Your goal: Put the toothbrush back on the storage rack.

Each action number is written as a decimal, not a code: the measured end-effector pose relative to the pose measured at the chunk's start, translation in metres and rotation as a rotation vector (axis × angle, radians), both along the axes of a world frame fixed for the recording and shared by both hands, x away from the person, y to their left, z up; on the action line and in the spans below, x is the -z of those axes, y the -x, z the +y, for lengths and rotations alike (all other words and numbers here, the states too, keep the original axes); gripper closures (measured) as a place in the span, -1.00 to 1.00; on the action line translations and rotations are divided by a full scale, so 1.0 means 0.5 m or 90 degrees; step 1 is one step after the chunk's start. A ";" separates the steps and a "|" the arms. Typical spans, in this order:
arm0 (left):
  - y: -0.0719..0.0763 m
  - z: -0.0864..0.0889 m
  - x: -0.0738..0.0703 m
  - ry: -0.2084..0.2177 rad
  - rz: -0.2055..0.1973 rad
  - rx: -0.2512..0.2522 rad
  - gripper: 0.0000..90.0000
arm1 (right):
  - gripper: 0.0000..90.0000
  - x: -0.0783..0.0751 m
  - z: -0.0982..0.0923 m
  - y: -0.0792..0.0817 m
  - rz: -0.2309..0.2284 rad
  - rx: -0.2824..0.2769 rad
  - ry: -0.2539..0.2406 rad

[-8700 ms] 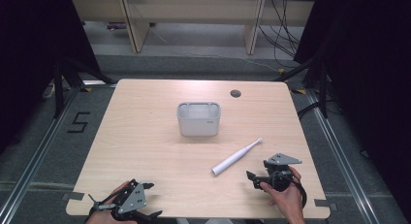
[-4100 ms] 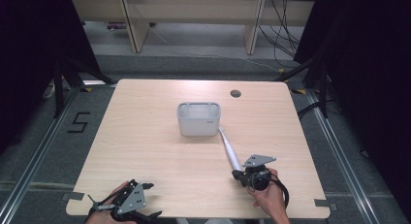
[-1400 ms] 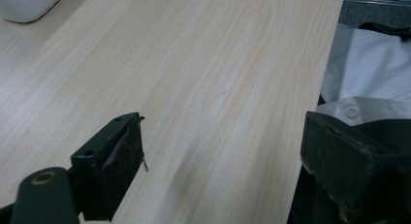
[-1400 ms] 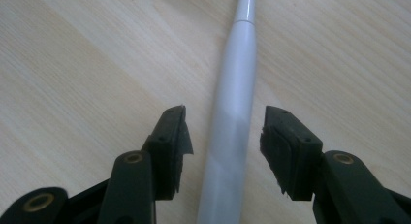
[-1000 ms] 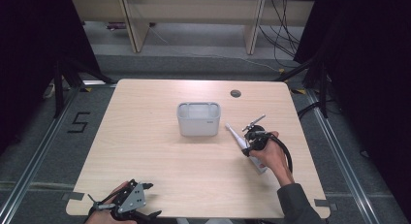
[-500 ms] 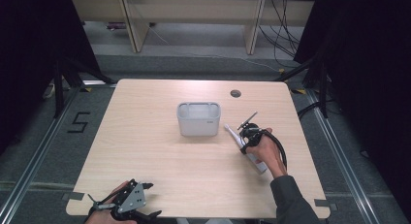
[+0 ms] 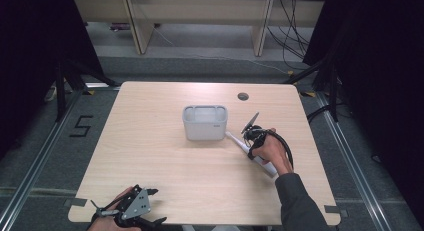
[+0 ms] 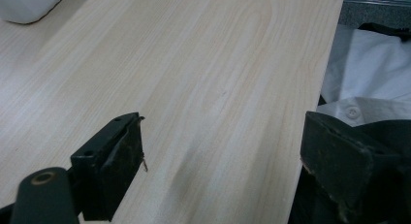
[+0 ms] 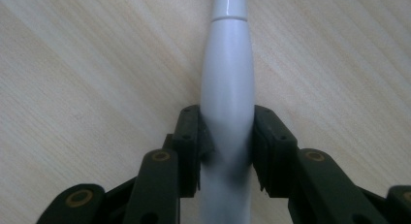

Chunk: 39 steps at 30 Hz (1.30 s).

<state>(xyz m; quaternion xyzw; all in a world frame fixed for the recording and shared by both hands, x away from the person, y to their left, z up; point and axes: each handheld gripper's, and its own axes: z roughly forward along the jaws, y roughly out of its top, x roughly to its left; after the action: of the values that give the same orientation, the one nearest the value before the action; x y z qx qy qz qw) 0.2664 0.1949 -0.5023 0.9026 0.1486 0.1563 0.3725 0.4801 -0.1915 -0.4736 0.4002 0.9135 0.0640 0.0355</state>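
- The slim white plastic electric-toothbrush-shaped wand (image 9: 228, 88) sits in my right claw (image 9: 227, 149), both black jaws pressed flat against its thick glossy handle, one on each side.
- From the high view the wand (image 7: 239, 144) lies low over the pale wooden desk (image 7: 150, 141), thin neck pointing at the grey rectangular plastic bin (image 7: 205, 122); the tip is just beside the bin's near right corner, and I cannot tell if it touches.
- My read on handling: rigid, light and smooth, so it may twist or slide between the pads. The fat part of the handle, where I have it, looks like the safest hold; the narrow neck past the seam ring would be easier to lose.
- A firm, steady squeeze seems right; a hard shell should not dent.
- Writing: none I can read on the wand. A small dark mark on the bin's front is too small to make out.
- On the floor left of the desk a black "5" (image 7: 81, 126) is marked.
- My left claw (image 8: 220, 161) rests at the desk's near edge, jaws wide apart, nothing between them.
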 end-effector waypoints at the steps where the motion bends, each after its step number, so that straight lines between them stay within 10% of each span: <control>1: 0.000 0.000 0.000 0.000 0.000 0.000 -0.67 | 0.47 0.000 0.000 0.000 0.000 0.000 0.000; 20: 0.003 0.000 -0.001 0.004 0.003 -0.007 -0.67 | 0.48 -0.012 0.001 0.014 -0.016 -0.020 0.023; 39: 0.001 -0.001 0.002 0.008 0.001 -0.007 -0.67 | 0.48 -0.119 -0.101 0.050 -0.158 0.063 -0.158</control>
<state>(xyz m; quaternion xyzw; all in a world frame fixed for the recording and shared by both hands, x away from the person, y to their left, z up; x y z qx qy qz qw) 0.2661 0.1945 -0.5031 0.8996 0.1547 0.1569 0.3770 0.4549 -0.2421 -0.4144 0.4353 0.8662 0.2231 0.1018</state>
